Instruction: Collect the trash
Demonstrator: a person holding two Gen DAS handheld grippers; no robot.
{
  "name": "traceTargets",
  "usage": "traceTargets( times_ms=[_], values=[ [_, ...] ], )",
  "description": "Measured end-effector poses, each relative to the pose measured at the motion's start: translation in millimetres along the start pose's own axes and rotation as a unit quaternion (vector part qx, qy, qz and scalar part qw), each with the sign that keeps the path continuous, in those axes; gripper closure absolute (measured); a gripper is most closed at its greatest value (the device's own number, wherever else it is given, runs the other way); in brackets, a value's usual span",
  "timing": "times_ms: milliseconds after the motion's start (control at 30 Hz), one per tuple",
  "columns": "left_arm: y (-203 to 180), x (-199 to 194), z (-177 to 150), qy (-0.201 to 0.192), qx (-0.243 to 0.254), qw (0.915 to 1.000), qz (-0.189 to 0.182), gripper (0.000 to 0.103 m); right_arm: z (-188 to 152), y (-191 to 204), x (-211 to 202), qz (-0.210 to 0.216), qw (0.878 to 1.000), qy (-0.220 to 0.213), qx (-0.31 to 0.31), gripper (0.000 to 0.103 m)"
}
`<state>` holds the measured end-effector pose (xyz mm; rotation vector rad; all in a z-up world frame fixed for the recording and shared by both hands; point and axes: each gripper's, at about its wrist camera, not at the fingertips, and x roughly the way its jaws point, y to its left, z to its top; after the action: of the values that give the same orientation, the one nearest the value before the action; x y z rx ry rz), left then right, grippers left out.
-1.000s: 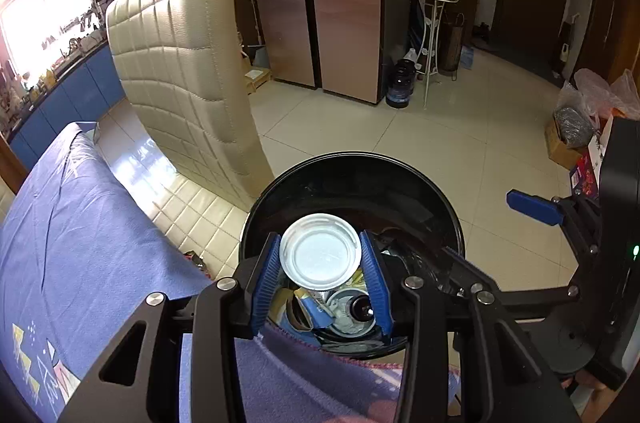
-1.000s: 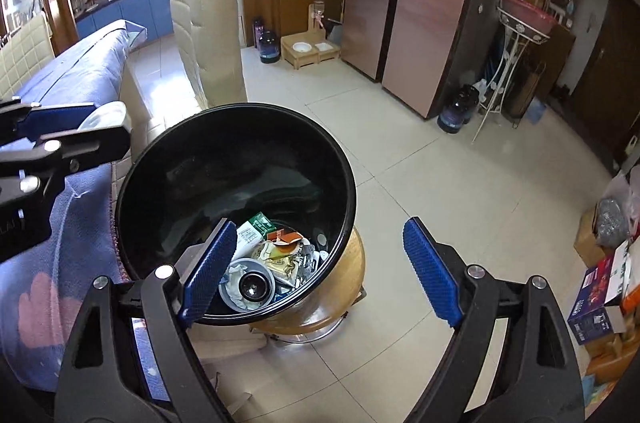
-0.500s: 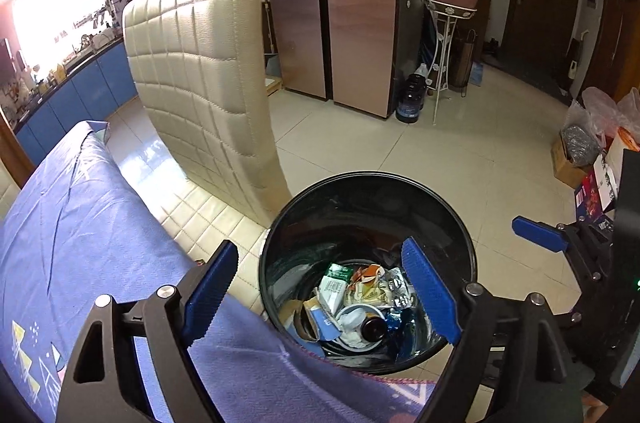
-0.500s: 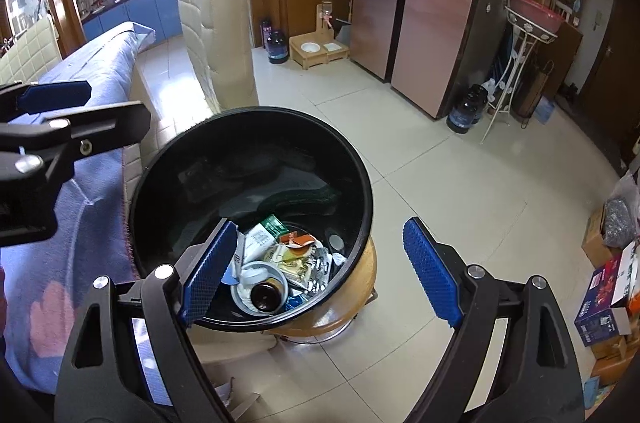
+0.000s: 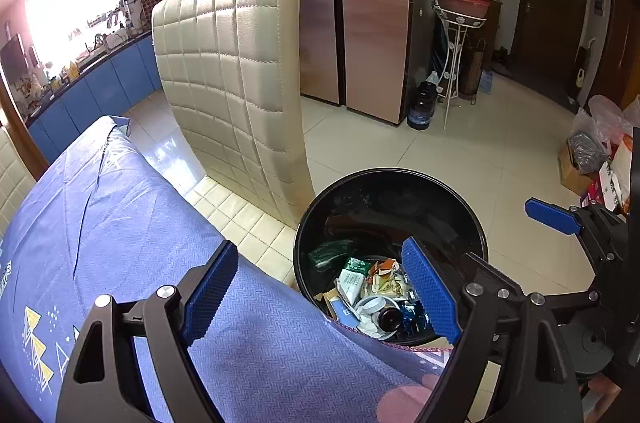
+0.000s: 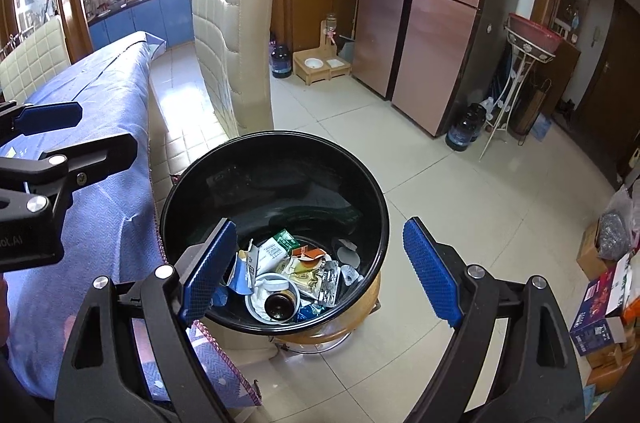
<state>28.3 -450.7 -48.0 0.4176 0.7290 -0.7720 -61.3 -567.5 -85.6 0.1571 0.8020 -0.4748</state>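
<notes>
Left gripper (image 5: 320,297) jaws just opened, nothing between; right gripper (image 6: 320,273) apart, empty. Black bin (image 6: 372,195) centre frame on tiled floor (image 6: 420,175), trash (image 6: 298,267) inside, probably wrappers. Blue tablecloth (image 5: 100,223) lower left, cream chair (image 5: 236,71) behind.

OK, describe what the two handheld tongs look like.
Both the left tongs and the right tongs have matte black angular plastic arms with triangular cut-outs, silver round bolt heads at the joints, and long blue finger pads with a fine knobbly grid texture. No cables or sleeves show.
</notes>
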Motion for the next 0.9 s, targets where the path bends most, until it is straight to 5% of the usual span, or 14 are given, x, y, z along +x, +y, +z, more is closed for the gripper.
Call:
traceTargets(
  times_ms=[900],
  values=[
    [-5.0,5.8,1.6,0.01,0.007,0.9999,-0.006,0.021,-2.8,-9.7,3.0,0.0,1.0,0.005,0.002,0.018]
  ],
)
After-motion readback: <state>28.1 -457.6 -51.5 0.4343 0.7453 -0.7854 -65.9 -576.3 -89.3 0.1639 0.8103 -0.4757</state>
